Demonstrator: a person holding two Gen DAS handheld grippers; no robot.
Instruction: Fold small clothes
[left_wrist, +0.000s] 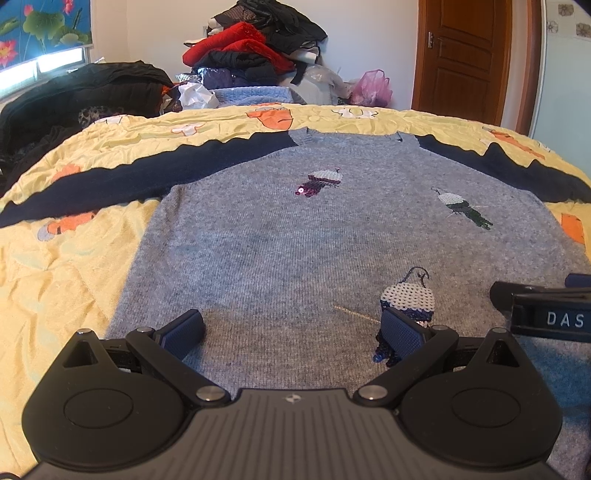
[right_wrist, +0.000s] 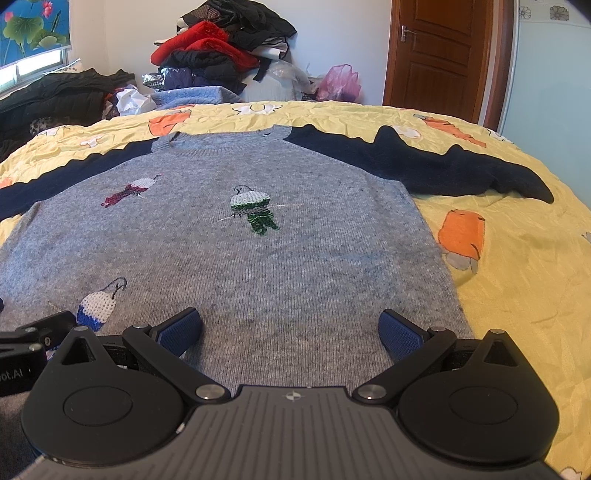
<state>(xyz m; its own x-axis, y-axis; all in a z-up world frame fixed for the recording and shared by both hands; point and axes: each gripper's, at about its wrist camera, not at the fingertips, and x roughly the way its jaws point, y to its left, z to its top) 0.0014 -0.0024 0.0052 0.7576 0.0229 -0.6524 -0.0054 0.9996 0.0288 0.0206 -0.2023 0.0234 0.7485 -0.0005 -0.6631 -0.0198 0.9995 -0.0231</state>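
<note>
sweater (left_wrist: 295, 251) on bedspread (left_wrist: 74, 266), clothes pile (left_wrist: 258, 48) behind

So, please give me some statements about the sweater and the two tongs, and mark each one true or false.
1. The grey sweater lies flat on the yellow bedspread with both navy sleeves spread out. True.
2. The left tongs are shut on the hem. False: they are open, holding nothing.
3. The right tongs are open above the lower part of the sweater. True.
4. The sweater is already folded in half. False: it lies fully spread.
5. The wooden door stands wide open. False: it is closed.
</note>
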